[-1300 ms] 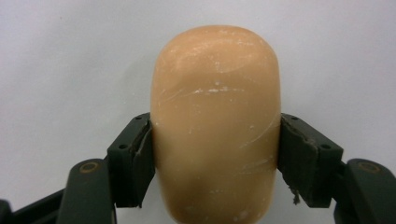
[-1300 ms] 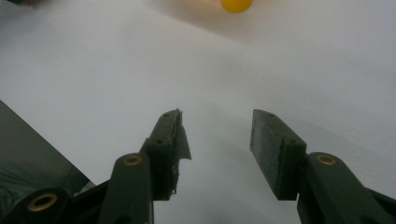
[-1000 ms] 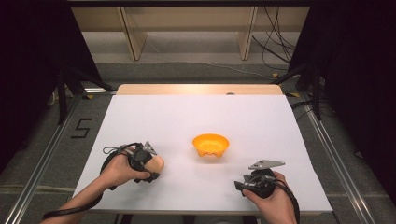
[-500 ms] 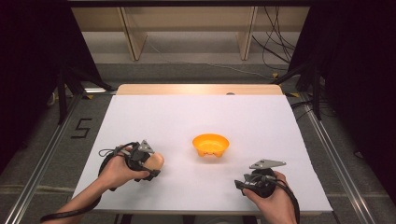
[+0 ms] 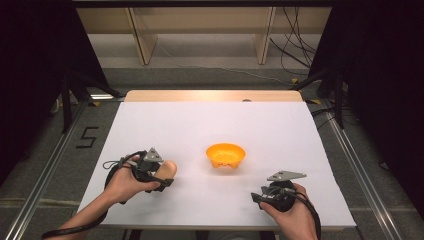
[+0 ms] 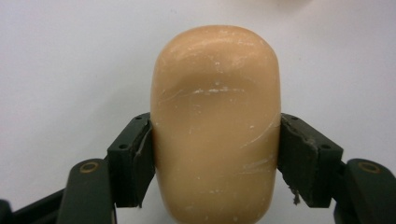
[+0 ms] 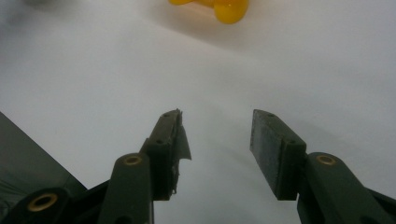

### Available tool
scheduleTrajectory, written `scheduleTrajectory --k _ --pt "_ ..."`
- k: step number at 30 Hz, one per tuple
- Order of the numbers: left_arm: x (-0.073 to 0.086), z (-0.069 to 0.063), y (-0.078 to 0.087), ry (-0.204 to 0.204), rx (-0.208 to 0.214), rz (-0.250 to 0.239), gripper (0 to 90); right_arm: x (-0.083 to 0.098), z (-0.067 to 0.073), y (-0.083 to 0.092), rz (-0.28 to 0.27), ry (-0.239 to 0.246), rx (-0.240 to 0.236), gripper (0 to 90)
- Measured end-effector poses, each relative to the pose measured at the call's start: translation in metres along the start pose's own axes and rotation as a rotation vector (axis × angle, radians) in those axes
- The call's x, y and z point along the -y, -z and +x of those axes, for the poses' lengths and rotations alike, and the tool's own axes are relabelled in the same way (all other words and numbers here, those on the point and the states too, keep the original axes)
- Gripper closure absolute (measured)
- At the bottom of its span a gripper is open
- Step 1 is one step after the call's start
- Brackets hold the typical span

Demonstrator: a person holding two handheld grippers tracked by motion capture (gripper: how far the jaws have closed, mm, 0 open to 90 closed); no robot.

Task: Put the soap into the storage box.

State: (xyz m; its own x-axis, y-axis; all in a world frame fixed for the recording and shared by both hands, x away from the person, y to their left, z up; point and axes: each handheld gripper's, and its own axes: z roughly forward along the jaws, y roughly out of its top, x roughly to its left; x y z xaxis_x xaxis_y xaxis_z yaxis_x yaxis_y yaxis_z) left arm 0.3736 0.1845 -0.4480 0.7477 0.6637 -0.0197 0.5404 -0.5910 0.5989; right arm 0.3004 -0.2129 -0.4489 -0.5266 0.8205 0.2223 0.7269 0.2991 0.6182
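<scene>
A tan, rounded, bread-like object (image 6: 215,126) sits between the two black jaws of my left gripper (image 6: 215,163), which press on both its sides. From above, that gripper (image 5: 159,174) is at the front left of the white table with the tan object (image 5: 167,169) poking out to the right. An orange bowl (image 5: 226,155) stands near the table's middle, and its base (image 7: 215,8) shows at the top of the right gripper view. My right gripper (image 7: 215,147) is open over bare white surface, and it sits at the front right (image 5: 261,196).
The white table (image 5: 210,125) has a wooden strip along its far edge. Beyond it stand wooden shelf legs and loose cables on the floor. Metal rails run along both sides of the table. A "5" mark lies on the floor at the left.
The left hand has shifted slightly with the tan object in the gripper. The right gripper and the bowl stand as before.
</scene>
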Motion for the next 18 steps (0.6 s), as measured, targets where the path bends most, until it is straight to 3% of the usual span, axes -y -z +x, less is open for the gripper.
scheduleTrajectory --k 6,8,9,14,15,16,18 --pt "-0.0027 -0.001 0.0027 -0.001 -0.007 -0.029 32.6 0.0 -0.0002 0.0002 0.0 0.0 -0.001 54.1" --pt "-0.0033 -0.0019 0.002 0.004 -0.009 -0.051 32.6 0.0001 0.0005 0.0007 0.009 -0.021 -0.005 54.2" --pt "-0.0037 -0.0015 0.003 -0.006 -0.004 -0.051 32.6 0.0001 -0.0011 -0.0002 -0.01 0.007 0.003 54.1" --pt "-0.0066 -0.0028 0.0038 0.002 -0.017 -0.1 32.6 -0.0002 -0.003 -0.0005 -0.032 0.033 0.012 54.1" --pt "-0.0073 -0.0027 0.0041 0.0 -0.017 -0.105 32.6 0.0008 -0.0024 -0.0031 -0.067 0.043 0.053 54.1" --pt "-0.0079 -0.0031 0.0044 0.008 -0.02 -0.11 32.6 0.0001 -0.0004 -0.0007 -0.037 0.015 0.06 54.1" --pt "-0.0092 -0.0035 0.0049 0.012 -0.017 -0.122 32.6 0.0002 -0.001 -0.0017 -0.052 0.025 0.06 54.1"
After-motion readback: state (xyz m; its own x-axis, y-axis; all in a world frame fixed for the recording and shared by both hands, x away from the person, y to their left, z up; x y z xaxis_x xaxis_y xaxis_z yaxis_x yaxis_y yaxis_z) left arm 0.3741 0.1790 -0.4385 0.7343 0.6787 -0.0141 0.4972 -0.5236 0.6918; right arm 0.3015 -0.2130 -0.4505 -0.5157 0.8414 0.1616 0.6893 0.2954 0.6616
